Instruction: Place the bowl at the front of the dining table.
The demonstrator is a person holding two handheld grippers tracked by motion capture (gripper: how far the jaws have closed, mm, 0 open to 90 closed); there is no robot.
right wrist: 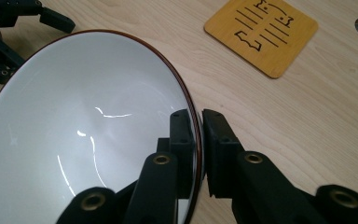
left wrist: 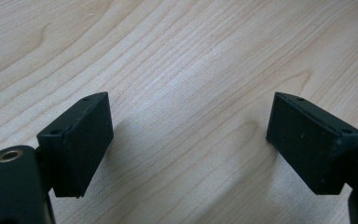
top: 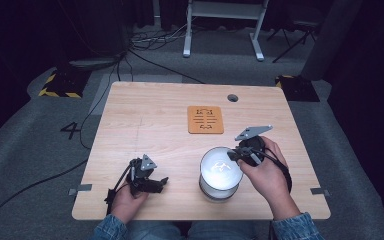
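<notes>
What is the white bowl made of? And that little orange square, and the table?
The white bowl looks like glazed ceramic: glossy, with bright glints of light and a thin brown rim; it might be glass or enamel. The orange square coaster seems to be wood or bamboo, matt, with dark cut-out or printed lines. The table looks like pale wood or laminate, showing grain streaks.

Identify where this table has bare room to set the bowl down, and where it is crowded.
Free: the far-left stretch of the table beyond the left gripper, and the strip left of the coaster. Crowded: the near right, where the right gripper clamps the bowl by its rim.
</notes>
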